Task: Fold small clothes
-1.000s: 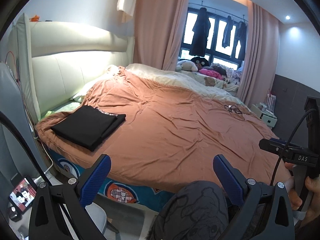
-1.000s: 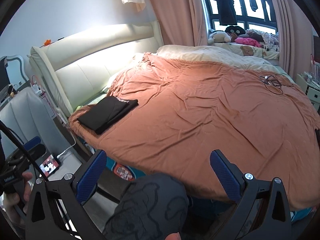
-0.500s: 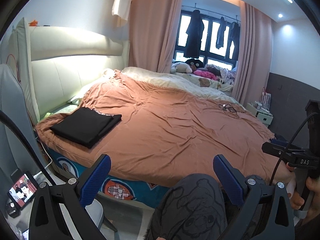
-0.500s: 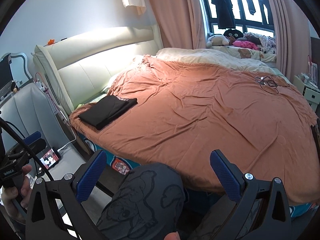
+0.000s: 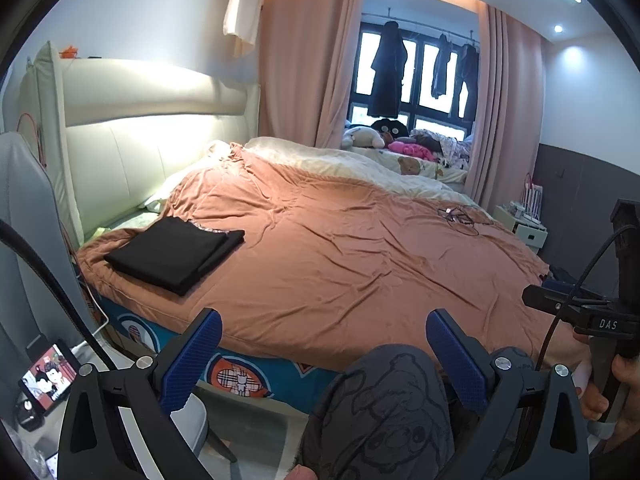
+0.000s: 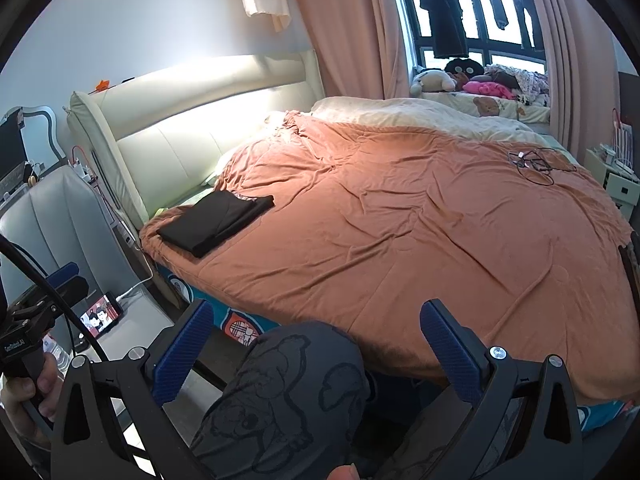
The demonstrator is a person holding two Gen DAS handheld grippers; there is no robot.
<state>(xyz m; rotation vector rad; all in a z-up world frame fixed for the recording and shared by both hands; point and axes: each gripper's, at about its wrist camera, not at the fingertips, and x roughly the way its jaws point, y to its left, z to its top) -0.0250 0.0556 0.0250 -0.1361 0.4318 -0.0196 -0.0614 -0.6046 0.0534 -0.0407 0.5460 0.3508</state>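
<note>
A folded black garment [image 5: 176,252] lies flat on the near left corner of the bed's orange duvet [image 5: 340,256]; it also shows in the right wrist view [image 6: 216,222]. My left gripper [image 5: 322,360] is open and empty, held off the bed's front edge above a knee in grey printed trousers [image 5: 380,412]. My right gripper [image 6: 316,350] is open and empty too, above the same knee [image 6: 288,396]. Both grippers are well apart from the garment.
A cream headboard [image 5: 132,148] stands at the left. A tangle of black cable [image 5: 458,216] lies on the duvet's far right. A phone [image 5: 48,374] with a lit screen stands on the floor at the left. A white nightstand [image 5: 524,228] is at the right.
Both grippers have drawn back and tilted up a little, so the bed sits slightly lower and farther in view. The jaws stay open and the black garment has not moved.
</note>
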